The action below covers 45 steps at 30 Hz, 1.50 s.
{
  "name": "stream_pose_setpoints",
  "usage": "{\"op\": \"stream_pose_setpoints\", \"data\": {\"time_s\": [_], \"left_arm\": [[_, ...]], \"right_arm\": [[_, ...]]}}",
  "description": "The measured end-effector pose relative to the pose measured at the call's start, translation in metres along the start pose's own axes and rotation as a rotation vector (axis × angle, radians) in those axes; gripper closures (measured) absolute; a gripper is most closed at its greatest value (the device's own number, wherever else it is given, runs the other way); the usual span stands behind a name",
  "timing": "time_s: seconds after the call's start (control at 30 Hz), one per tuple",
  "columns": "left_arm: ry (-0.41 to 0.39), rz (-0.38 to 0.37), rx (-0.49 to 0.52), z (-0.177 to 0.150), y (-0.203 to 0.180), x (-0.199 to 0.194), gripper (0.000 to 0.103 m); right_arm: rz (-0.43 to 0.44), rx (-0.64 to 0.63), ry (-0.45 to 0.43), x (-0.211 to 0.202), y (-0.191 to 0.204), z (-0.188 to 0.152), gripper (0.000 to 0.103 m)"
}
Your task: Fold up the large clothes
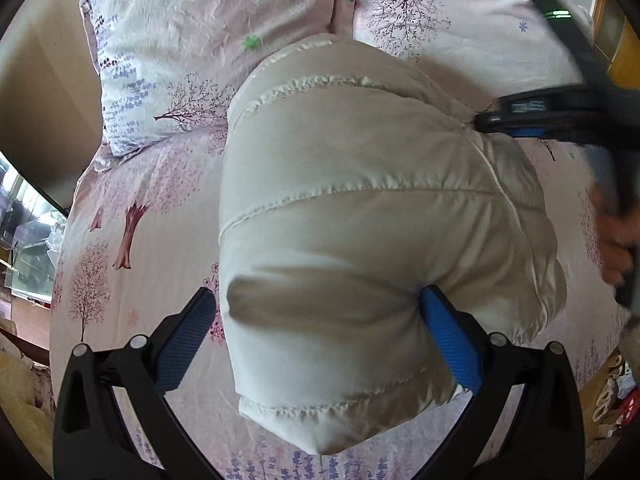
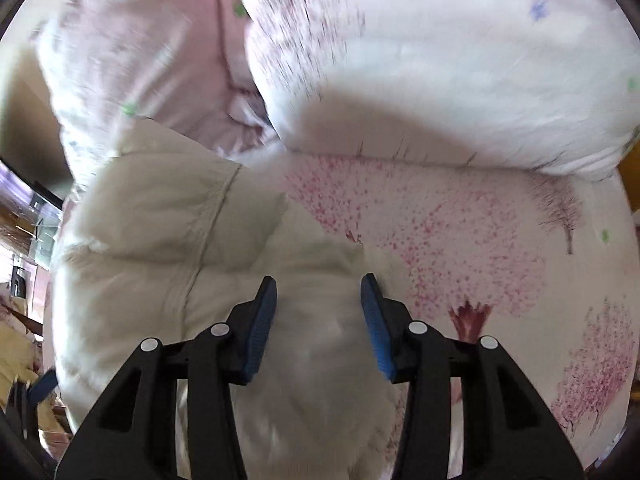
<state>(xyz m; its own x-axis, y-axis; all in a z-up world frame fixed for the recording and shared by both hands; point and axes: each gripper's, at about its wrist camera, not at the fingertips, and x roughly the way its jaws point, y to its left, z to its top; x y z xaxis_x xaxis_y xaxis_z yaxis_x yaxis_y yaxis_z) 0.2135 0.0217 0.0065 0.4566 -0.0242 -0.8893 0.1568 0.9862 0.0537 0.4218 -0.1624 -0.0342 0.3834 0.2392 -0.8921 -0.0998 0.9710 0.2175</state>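
A cream quilted down jacket (image 1: pixel 360 208) lies bunched on the pink floral bed sheet (image 1: pixel 152 248). My left gripper (image 1: pixel 318 291) straddles its near fold. The right pad (image 1: pixel 448 336) presses into the padding, while a thin strip of sheet shows beside the left pad (image 1: pixel 188 340). My right gripper (image 1: pixel 480 122) comes in from the right and pinches the jacket's puckered far edge. In the right wrist view, the right gripper (image 2: pixel 319 280) has white jacket fabric (image 2: pixel 320 352) filling the gap between both blue pads, and the rest of the jacket (image 2: pixel 160 220) spreads to the left.
Two floral pillows (image 1: pixel 180 52) (image 2: pixel 460 92) lie at the head of the bed, just beyond the jacket. A hand (image 1: pixel 616 248) holds the right gripper's handle. A glass table (image 1: pixel 32 240) stands off the bed's left side. Clutter (image 1: pixel 612 396) lies by the right edge.
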Motion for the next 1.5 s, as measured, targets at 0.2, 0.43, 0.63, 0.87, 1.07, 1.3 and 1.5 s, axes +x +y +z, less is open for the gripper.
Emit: {"op": "stream_pose_setpoints", "data": {"time_s": [0.2, 0.43, 0.63, 0.87, 1.07, 1.3, 1.5], "left_arm": [[-0.011, 0.002, -0.004, -0.001, 0.004, -0.003, 0.002], [0.025, -0.046, -0.031, -0.006, 0.008, 0.01, 0.002], [0.046, 0.007, 0.028, -0.009, -0.006, 0.023, 0.002], [0.033, -0.005, 0.041, -0.01, -0.002, 0.022, 0.002], [-0.063, 0.001, 0.026, -0.021, 0.016, -0.012, 0.002], [-0.059, 0.025, 0.02, -0.039, 0.017, -0.008, 0.002], [-0.003, -0.047, -0.008, -0.033, 0.015, 0.007, 0.002]], "right_arm": [[0.06, -0.016, -0.073, -0.046, 0.006, -0.049, 0.056], [-0.006, -0.007, 0.012, -0.018, 0.002, -0.101, 0.044], [-0.02, 0.037, 0.012, 0.011, -0.015, -0.112, 0.029], [0.024, 0.135, 0.057, 0.014, -0.035, -0.102, 0.015], [-0.049, 0.01, -0.087, -0.05, 0.001, -0.099, 0.003], [0.052, -0.052, -0.039, -0.042, 0.027, -0.122, 0.031], [0.0, -0.036, 0.044, -0.013, 0.019, -0.125, 0.022]]}}
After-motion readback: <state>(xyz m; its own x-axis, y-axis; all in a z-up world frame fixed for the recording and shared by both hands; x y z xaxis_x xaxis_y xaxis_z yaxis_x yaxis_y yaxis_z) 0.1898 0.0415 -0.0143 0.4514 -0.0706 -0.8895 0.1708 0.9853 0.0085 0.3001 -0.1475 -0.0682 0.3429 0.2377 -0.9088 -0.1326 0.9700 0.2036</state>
